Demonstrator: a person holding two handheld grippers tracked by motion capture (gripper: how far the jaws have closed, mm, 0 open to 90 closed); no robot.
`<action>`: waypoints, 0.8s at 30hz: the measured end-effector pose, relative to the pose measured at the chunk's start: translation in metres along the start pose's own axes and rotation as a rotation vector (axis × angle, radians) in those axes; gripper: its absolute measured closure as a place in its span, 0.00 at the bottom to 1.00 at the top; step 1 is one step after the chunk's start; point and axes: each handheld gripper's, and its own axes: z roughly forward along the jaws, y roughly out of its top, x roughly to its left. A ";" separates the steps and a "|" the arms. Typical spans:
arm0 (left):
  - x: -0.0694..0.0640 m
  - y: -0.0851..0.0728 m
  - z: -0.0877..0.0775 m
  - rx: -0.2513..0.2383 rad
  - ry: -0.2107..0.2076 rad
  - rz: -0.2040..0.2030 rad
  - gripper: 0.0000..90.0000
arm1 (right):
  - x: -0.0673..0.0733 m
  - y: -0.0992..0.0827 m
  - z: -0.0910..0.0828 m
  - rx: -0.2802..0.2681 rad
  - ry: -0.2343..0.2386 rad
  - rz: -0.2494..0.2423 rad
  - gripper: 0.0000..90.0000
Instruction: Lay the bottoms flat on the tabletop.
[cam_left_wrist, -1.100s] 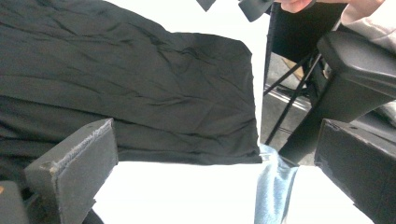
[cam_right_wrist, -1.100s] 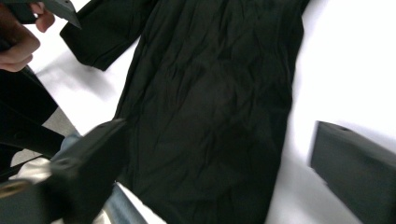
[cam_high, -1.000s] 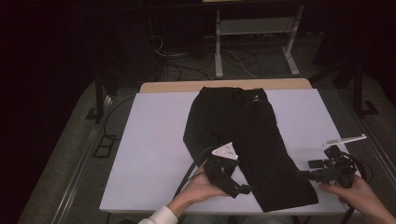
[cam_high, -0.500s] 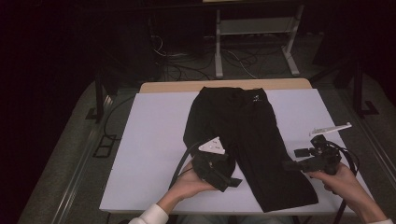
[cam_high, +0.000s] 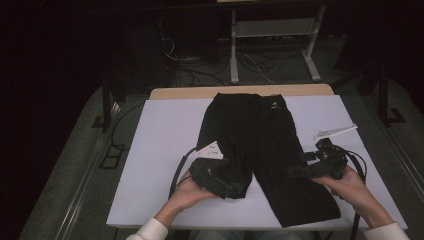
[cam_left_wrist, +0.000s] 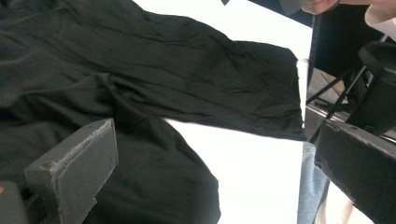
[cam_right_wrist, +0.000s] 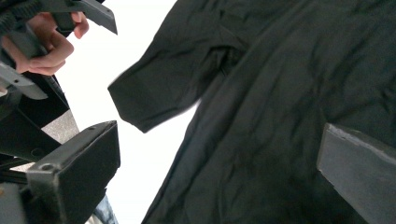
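Observation:
A pair of black trousers (cam_high: 250, 135) lies flat on the white table (cam_high: 160, 150), waist at the far side, legs toward me. The leg on the left ends short, near my left gripper (cam_high: 234, 191), which hovers open over its hem. My right gripper (cam_high: 294, 172) is open above the longer leg on the right, jaws pointing left. In the left gripper view the gripper (cam_left_wrist: 215, 177) has its jaws spread wide over the dark cloth (cam_left_wrist: 140, 93). In the right gripper view the gripper (cam_right_wrist: 215, 177) also stands wide apart above the fabric (cam_right_wrist: 280, 116), with nothing between the jaws.
The table's wooden far edge (cam_high: 240, 92) shows behind the waistband. Beyond it on the floor stand a metal frame (cam_high: 272, 35) and tangled cables (cam_high: 200, 70). A chair base (cam_left_wrist: 373, 88) sits off the near table edge.
My right gripper has moved left from the table's right side onto the longer trouser leg. The left gripper has shifted a little left over the shorter leg.

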 end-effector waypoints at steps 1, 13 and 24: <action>0.002 -0.001 -0.002 -0.004 0.008 -0.008 0.00 | 0.002 0.002 0.002 -0.006 0.003 -0.006 0.00; 0.026 -0.022 -0.022 -0.030 0.087 -0.063 0.00 | 0.020 0.019 0.042 0.011 0.046 -0.050 0.00; 0.029 -0.043 -0.019 0.049 0.041 -0.087 0.06 | 0.029 0.015 0.077 0.059 0.093 -0.047 0.05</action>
